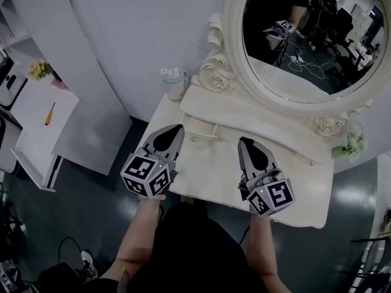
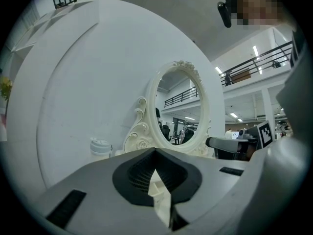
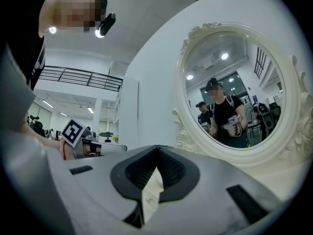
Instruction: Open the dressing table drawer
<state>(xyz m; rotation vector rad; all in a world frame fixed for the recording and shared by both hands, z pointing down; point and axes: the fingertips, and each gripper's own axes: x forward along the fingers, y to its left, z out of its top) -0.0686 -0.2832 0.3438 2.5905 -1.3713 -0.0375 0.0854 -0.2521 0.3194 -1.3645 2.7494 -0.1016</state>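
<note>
1. Plainly, both grippers hung over the dressing table [image 1: 204, 173]. The left gripper [image 1: 176, 130] had its jaws pressed together on nothing, and the right gripper [image 1: 247, 143] matched it, tips meeting and empty.
2. The drawer [image 1: 203, 132] sat in the low riser under the mirror [image 1: 305, 35], toward its left end and just ahead of the left gripper. From my steep angle its front looked in line with the riser, though I could not be sure.
3. I judged it a small, light, stiff box that would slide with little force, perhaps sticking slightly on painted runners.
4. The place to take hold was its handle [image 1: 204, 137], a thin bar across the front. It looked slim enough to pinch between 2 pads or to hook from behind, and smooth enough to slip.
5. A lidded cup [image 1: 175, 84] stood near the riser's left end, and a sprig of flowers [image 1: 351, 144] at its right. A side shelf [image 1: 30, 133] carrying a screwdriver [image 1: 49, 113] was well apart on the left.
6. Nothing lay between the grippers and the handle. I thought the cup was the only thing a wide swing might knock.
</note>
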